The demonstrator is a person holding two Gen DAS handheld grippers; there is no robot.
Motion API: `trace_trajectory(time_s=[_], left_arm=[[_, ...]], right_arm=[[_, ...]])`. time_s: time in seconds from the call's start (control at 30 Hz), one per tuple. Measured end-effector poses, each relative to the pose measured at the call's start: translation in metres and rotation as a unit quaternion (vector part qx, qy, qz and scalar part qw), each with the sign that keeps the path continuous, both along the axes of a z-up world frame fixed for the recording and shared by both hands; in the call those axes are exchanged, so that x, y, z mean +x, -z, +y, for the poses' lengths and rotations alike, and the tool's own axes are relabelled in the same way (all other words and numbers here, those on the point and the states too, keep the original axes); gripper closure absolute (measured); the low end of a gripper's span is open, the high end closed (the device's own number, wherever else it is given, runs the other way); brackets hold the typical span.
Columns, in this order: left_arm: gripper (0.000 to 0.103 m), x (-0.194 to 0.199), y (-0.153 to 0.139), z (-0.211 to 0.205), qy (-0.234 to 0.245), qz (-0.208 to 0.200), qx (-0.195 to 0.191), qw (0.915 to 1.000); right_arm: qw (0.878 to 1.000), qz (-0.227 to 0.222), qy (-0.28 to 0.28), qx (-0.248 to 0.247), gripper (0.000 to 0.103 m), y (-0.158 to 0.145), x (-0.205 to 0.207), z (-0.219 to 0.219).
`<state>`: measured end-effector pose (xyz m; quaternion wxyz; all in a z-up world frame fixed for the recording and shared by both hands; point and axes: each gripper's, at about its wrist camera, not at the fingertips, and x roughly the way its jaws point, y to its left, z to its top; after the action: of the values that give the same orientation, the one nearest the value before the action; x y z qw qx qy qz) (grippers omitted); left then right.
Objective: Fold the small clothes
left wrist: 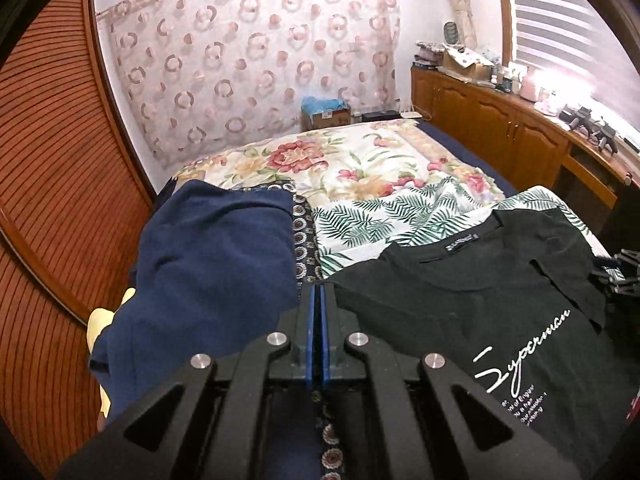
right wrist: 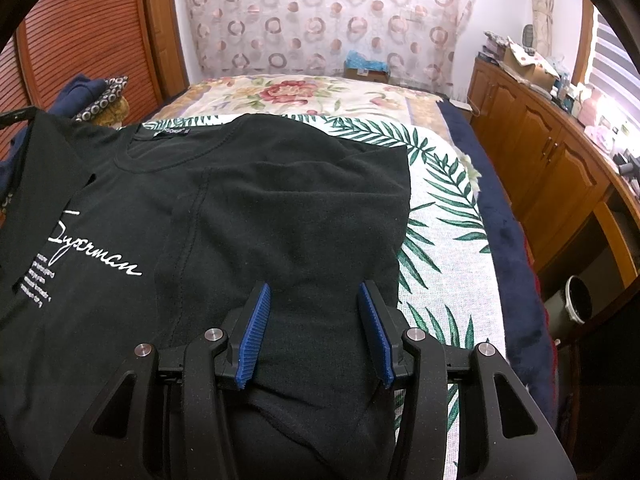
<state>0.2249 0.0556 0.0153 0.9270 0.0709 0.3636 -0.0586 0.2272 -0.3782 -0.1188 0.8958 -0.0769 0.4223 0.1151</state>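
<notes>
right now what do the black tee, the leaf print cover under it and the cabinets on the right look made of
Black tee: soft matte knit, likely cotton jersey; it creases limply and shows stitched seams.
Leaf print cover: woven or looped cloth, perhaps towelling; a fine grid texture shows.
Cabinets: wood or wood veneer, glossy varnish; reddish-brown with raised panel doors and light reflections.

Bright daylight from window blinds at 2 o'clock, blown-out glare on cabinet top. Strong fisheye bending, black vignette at corners. Sharp focus; black T-shirt underexposed.
</notes>
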Motion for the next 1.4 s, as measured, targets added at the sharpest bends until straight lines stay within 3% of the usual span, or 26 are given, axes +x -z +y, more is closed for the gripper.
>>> trace_trajectory(time_s=[0.1,0.3,0.43,0.73,1.17,1.23,1.27,1.3,1.33,1.4], left_arm=[[0.103,-0.005,-0.005,-0.004,0.001,-0.011,-0.004,0.9999],[0.103,-0.015,-0.008,-0.012,0.016,-0.022,-0.010,0.9996],[0.103,-0.016,-0.003,-0.013,0.019,-0.024,-0.022,0.9993],[0.103,-0.019,0.005,-0.015,0.023,-0.018,-0.023,0.9993],[0.103,-0.020,0.006,-0.017,0.024,-0.018,-0.023,0.9993],[0.103,-0.020,0.006,-0.017,0.026,-0.018,-0.024,0.9992],[0.103,-0.021,0.006,-0.017,0.027,-0.017,-0.024,0.9992],[0.103,-0.022,0.006,-0.018,0.030,-0.017,-0.024,0.9991],[0.103,-0.024,0.006,-0.019,0.031,-0.019,-0.025,0.9990],[0.103,-0.031,0.004,-0.021,0.037,-0.024,-0.031,0.9985]], right_arm=[[0.999,-0.030,0.016,0.003,0.053,-0.012,-0.002,-0.007],[0.999,-0.030,0.028,0.033,0.048,-0.030,0.020,-0.028],[0.999,-0.031,0.007,0.002,0.048,-0.022,0.044,-0.025],[0.999,0.033,0.032,0.005,0.048,-0.006,0.093,-0.031],[0.999,0.038,0.020,-0.013,0.049,-0.004,0.106,-0.020],[0.999,0.036,0.012,-0.013,0.055,-0.004,0.105,-0.018],[0.999,0.037,0.006,-0.010,0.066,-0.004,0.107,-0.017],[0.999,0.040,-0.005,-0.007,0.085,-0.005,0.107,-0.013],[0.999,0.042,-0.019,-0.008,0.093,-0.005,0.106,-0.009],[0.998,0.035,-0.027,-0.033,0.097,-0.006,0.102,0.000]])
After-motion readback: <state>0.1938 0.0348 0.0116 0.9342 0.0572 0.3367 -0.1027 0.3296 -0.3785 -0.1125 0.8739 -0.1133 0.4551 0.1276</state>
